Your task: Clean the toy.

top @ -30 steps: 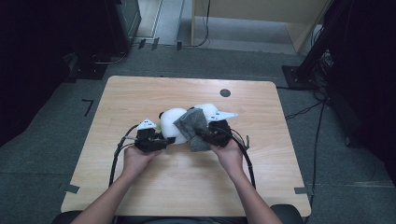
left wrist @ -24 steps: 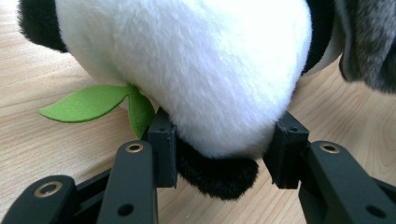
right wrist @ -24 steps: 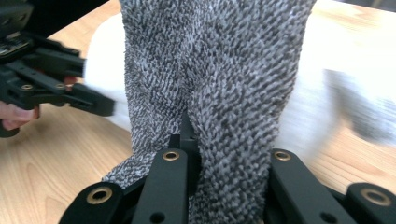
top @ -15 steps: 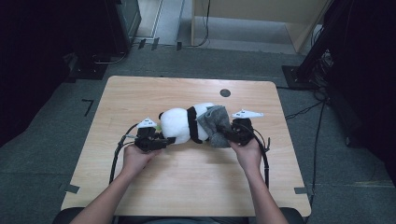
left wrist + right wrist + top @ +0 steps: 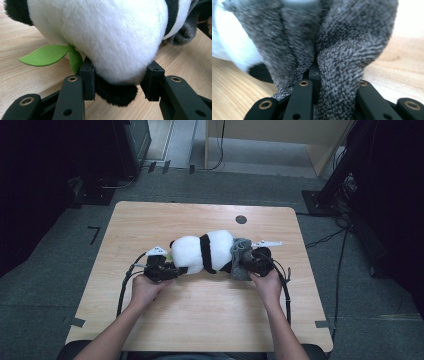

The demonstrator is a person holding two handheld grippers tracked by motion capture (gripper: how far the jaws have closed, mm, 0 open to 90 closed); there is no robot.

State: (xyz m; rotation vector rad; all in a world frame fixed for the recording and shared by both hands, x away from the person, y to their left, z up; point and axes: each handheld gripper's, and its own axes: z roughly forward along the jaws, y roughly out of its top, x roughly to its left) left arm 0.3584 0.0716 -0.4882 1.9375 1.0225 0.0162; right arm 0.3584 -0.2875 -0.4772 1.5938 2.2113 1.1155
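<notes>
A black-and-white panda plush (image 5: 202, 251) lies on its side in the middle of the wooden table (image 5: 150, 220). My left gripper (image 5: 175, 269) is shut on its left end; in the left gripper view the pads (image 5: 87, 75) press into the white fur of the panda (image 5: 107, 37), beside a green felt leaf (image 5: 45, 56). My right gripper (image 5: 246, 261) is shut on a grey fuzzy cloth (image 5: 240, 251) bunched against the panda's right end. In the right gripper view the cloth (image 5: 342, 50) folds over my right gripper (image 5: 315, 72) and hides the fingertips.
A small round hole (image 5: 241, 219) sits near the table's far edge. Black cables (image 5: 124, 287) trail from both grippers toward the near edge. Dark equipment and a wooden cabinet (image 5: 280, 140) stand on the floor beyond the table.
My right gripper has drawn the grey cloth to the right and down, off the panda's middle to its right end. The left gripper has stayed on the panda.
</notes>
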